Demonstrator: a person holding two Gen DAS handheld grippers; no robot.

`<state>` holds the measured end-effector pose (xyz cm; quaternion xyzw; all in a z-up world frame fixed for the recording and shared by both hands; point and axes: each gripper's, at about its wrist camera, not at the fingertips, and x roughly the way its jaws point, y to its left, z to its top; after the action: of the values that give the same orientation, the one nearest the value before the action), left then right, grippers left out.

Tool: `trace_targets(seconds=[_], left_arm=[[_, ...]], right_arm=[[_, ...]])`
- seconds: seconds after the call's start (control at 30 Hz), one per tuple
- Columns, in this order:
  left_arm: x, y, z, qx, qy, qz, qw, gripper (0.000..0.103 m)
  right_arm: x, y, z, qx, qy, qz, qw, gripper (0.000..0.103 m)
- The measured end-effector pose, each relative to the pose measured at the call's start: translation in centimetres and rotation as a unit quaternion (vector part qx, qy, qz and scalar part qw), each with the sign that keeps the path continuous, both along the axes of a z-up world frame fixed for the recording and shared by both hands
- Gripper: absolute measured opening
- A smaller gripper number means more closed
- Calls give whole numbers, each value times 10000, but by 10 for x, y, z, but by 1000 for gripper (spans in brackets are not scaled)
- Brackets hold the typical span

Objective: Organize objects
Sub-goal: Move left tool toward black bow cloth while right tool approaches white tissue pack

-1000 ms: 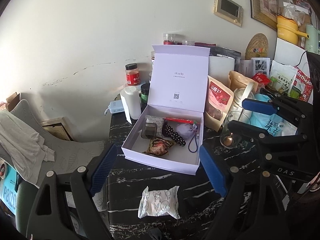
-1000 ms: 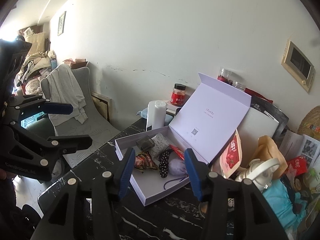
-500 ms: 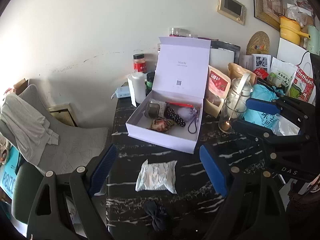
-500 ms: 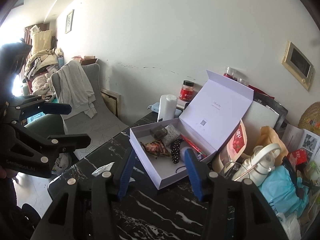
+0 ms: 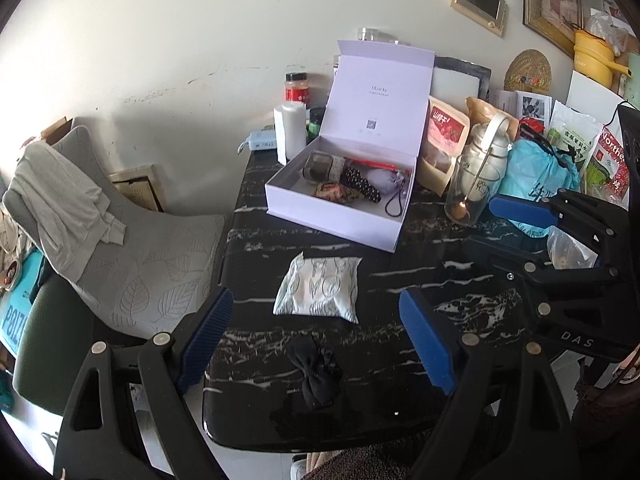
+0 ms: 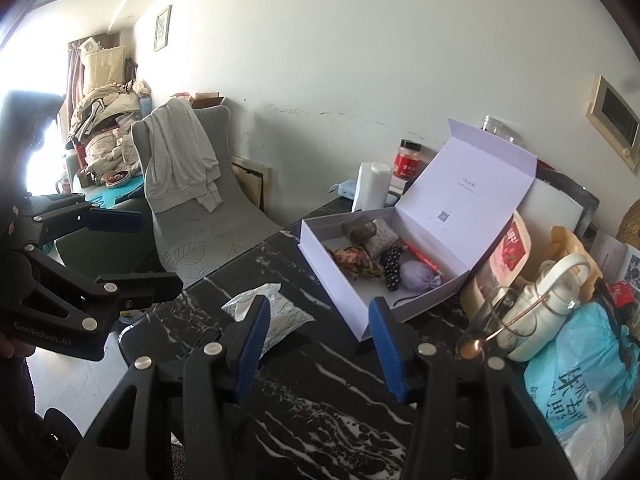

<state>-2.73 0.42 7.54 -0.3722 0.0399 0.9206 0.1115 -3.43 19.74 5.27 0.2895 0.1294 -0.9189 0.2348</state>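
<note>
While both the left gripper [image 5: 316,330] and right gripper [image 6: 318,340] are held wide and empty, one leaf-printed pouch [image 5: 319,288], one black bow [image 5: 316,368] and one open box [image 5: 340,200] are seen mid-frame.

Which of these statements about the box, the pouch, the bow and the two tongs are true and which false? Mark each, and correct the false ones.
1. The lilac box has its lid raised. True.
2. The leaf-print pouch lies inside the box. False: it lies on the table before it.
3. The left tongs grip the black bow. False: they are open, holding nothing.
4. The right tongs are open. True.
</note>
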Motion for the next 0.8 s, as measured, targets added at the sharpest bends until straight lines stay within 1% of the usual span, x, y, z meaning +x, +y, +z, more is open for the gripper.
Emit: trace_targets(seconds=[0.33,0.8], left_arm=[[8,-6,-54,74,-513,124,9986,84],[1,-3,-115,129,-1002,112,9948,84]], right_arm=[[4,-5,-40,-24,-382,148,9992,52],[-2,-12,-83,108,-852,446,9953,52]])
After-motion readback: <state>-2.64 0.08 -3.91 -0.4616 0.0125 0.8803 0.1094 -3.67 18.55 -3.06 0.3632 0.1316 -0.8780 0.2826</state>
